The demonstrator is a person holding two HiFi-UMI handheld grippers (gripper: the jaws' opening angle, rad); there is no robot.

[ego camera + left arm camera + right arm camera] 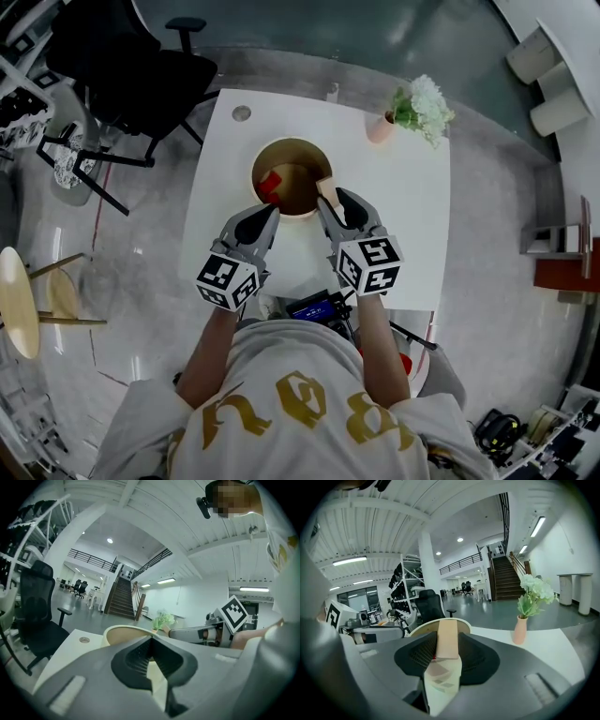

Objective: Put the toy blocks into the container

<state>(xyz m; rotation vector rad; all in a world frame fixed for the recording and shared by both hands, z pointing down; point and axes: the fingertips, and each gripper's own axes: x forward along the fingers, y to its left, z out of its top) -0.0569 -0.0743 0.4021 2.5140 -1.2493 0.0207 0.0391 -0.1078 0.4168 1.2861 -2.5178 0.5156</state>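
A round beige container [311,150] stands in the middle of the white table [412,216], with a red block [270,186] lying inside it. My right gripper [330,199] is shut on a tan wooden block [326,187] at the container's near right rim. In the right gripper view the tan block [447,639] stands upright between the jaws, with the container's rim [461,622] just behind it. My left gripper [273,214] hovers at the container's near left rim. Its jaws meet at the tips with nothing between them, and the container [123,633] lies just ahead.
A pink vase with white flowers [382,127] stands at the table's far right corner. A black office chair [141,75] is beyond the table's left side, and a wooden stool [23,300] is on the floor at left. A dark device [314,307] lies near my body.
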